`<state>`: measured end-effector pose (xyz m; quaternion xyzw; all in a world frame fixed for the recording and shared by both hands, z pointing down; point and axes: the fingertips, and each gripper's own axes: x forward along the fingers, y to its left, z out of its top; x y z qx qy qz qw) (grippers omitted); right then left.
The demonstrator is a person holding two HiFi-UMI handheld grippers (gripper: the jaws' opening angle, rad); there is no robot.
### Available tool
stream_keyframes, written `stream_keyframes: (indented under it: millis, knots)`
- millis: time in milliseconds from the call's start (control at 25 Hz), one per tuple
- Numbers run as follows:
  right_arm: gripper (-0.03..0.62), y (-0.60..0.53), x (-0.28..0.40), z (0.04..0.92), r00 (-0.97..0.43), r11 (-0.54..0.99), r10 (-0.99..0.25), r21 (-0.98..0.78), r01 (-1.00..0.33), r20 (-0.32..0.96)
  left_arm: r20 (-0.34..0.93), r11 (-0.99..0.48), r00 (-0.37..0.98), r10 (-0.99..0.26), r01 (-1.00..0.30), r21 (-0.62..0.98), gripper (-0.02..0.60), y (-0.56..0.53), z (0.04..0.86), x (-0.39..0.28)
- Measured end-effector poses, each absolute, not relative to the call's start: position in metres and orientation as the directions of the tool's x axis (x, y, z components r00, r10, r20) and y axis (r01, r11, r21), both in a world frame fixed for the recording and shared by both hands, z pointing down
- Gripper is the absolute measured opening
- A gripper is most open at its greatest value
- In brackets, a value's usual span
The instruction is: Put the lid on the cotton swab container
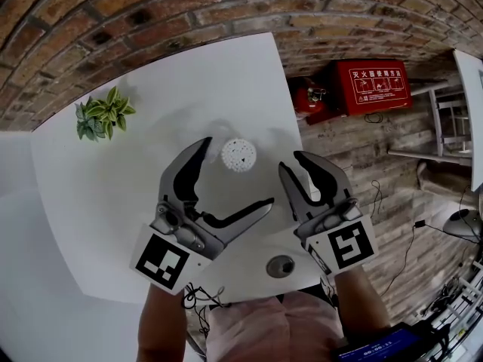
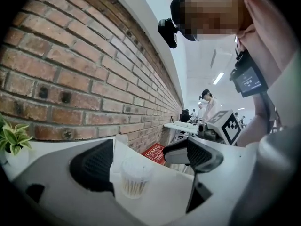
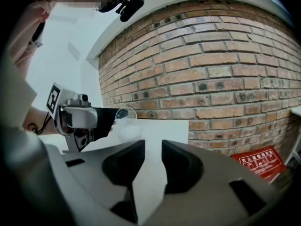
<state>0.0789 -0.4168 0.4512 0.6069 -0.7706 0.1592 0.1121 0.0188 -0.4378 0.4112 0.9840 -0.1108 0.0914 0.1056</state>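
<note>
The left hand-held gripper [image 1: 240, 172] stands fully spread, and I read no contact on either pad. The cotton swab container [image 1: 238, 154] stands upright on the white bench [image 1: 90, 187] in the gap at the jaw tips, apart from both of them. In the left gripper view the swab sticks show through its clear wall. The right hand-held gripper [image 1: 289, 161] is just to the container's right, over the bench edge. Its jaws are partly open with a narrow gap, and nothing but bare bench surface shows between them. In the right gripper view a clear round lid [image 3: 126, 113] appears just behind the container's top, close to a jaw tip of the left hand-held gripper. I cannot tell whether it lies flat or leans, or whether that tip touches it. From above, the container top reads as a white dotted disc. A round port [image 1: 281, 265] is set in the bench near its front edge, below the right hand-held gripper. A small potted plant [image 1: 102, 115] stands well apart at the bench's far left. A brick wall [image 1: 113, 21] runs behind the bench, and a red cabinet [image 1: 377, 85] sits on the floor to the right.
</note>
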Motion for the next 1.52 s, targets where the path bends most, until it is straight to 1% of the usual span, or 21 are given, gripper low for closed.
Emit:
stream_keyframes:
  millis: [200,720,1120,1280,1520]
  knots:
    - [0.114,-0.424,0.083,0.448,-0.229,0.203,-0.908,-0.111,-0.973,0.352,0.231,-0.969,0.957,-0.173,-0.207,0.133,0.500,-0.428,0.410,0.023]
    - [0.112,-0.432,0.085,0.447,-0.237,0.206,-0.908,-0.124,-0.971,0.346,0.272,-0.983,0.952,-0.140,-0.166,0.074,0.488,-0.415,0.409,0.033]
    - [0.112,-0.440,0.080,0.449,-0.260,0.218,-0.893,-0.151,-0.964,0.368,0.291,-0.985,0.949,-0.125,-0.153,0.076,0.477,-0.408,0.415,0.032]
    - [0.112,-0.445,0.081,0.446,-0.265,0.237,-0.901,-0.122,-0.964,0.343,0.291,-0.986,0.950,-0.116,-0.146,0.082,0.477,-0.404,0.416,0.031]
    - [0.112,-0.450,0.073,0.446,-0.284,0.255,-0.897,-0.128,-0.958,0.338,0.291,-0.987,0.952,-0.097,-0.129,0.095,0.477,-0.398,0.417,0.031]
